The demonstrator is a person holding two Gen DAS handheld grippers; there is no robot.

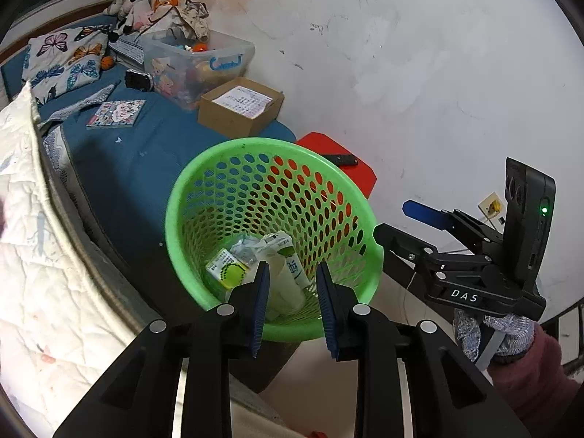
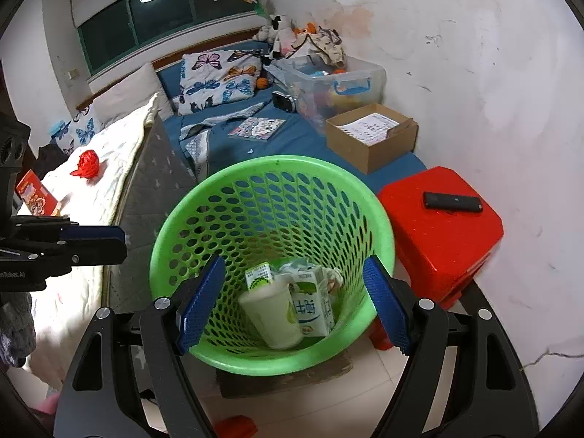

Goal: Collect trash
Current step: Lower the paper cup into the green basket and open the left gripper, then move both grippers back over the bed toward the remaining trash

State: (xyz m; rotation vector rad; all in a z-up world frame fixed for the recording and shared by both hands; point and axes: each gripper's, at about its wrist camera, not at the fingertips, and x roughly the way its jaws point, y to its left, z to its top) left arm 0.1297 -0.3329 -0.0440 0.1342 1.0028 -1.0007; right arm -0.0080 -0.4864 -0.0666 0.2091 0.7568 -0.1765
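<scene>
The green basket [image 2: 272, 255] stands on the floor between the bed [image 2: 255, 138] and the red stool [image 2: 438, 226], and the trash lies at its bottom: a pale cup [image 2: 272, 315], a milk carton [image 2: 314, 304] and a small green-and-white box [image 2: 259, 273], pressed together. My right gripper [image 2: 294, 304] hangs over the rim with its jaws spread wide and nothing between them. My left gripper [image 1: 292, 297] hovers at the near rim, jaws parted more narrowly, also empty. On the white quilt [image 2: 109, 168] I see a red crumpled thing [image 2: 87, 164], probably trash yet to fetch. The basket looks light; if I knock its rim as I pull away, I judge it could tip and spill everything.
</scene>
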